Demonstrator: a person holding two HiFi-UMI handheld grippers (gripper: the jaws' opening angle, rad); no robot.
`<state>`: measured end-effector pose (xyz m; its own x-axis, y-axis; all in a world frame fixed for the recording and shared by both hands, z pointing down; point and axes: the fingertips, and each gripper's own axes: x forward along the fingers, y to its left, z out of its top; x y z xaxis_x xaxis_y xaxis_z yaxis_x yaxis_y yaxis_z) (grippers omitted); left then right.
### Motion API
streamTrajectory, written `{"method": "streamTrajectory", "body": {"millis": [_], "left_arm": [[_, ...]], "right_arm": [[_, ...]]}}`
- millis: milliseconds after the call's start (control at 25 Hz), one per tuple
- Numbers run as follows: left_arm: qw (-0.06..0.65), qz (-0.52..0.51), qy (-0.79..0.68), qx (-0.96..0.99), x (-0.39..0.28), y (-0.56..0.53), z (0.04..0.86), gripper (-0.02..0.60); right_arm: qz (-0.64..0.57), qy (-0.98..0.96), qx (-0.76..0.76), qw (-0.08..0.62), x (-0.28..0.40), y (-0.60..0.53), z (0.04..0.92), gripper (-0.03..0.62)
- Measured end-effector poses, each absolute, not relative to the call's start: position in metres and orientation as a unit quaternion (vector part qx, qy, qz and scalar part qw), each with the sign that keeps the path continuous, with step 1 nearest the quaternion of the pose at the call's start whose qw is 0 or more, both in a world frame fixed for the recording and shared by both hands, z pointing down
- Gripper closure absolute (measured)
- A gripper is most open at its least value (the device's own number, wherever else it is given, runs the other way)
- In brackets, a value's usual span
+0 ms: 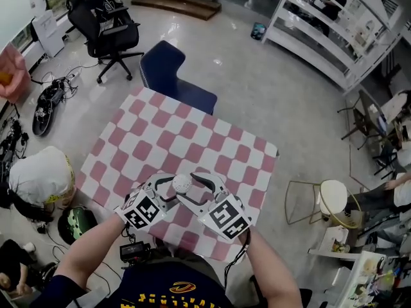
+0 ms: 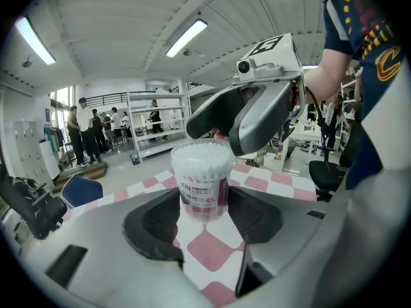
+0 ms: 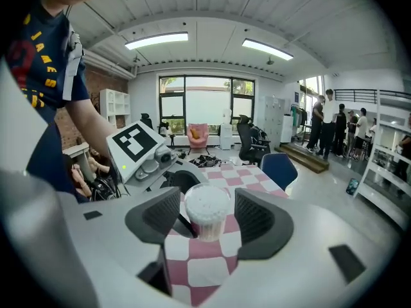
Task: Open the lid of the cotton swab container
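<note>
The cotton swab container stands upright, clamped low on its body by the left claw, its top squarely between the spread jaws of the right claw, which grip nothing.

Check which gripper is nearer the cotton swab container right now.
Left. The left gripper is clamped on the cotton swab container's lower body. The right gripper straddles its top with jaws open, gaps showing on both sides.
</note>
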<state>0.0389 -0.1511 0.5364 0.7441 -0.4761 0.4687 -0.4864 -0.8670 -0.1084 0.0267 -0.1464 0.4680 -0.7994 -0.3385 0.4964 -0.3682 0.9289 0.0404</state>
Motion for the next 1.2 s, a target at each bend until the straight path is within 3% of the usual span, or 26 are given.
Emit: {"method": "streamTrajectory", "body": {"millis": [120,360,1200], "left_arm": [[0.000,0.246,-0.250,0.936,0.038,-0.142,0.526,0.345],[-0.030,0.270,-0.234,0.933,0.037,-0.123,0.523,0.345],[-0.023,0.256,-0.250,0.933,0.033,-0.114,0.518,0.345]], "right_arm": [[0.008,-0.947,0.167,0.275,0.022,-0.136,0.467,0.326],[-0.015,-0.944,0.150,0.293,0.017,-0.122,0.464,0.326],[0.032,-0.946,0.148,0.285,0.014,-0.112,0.464,0.345]]}}
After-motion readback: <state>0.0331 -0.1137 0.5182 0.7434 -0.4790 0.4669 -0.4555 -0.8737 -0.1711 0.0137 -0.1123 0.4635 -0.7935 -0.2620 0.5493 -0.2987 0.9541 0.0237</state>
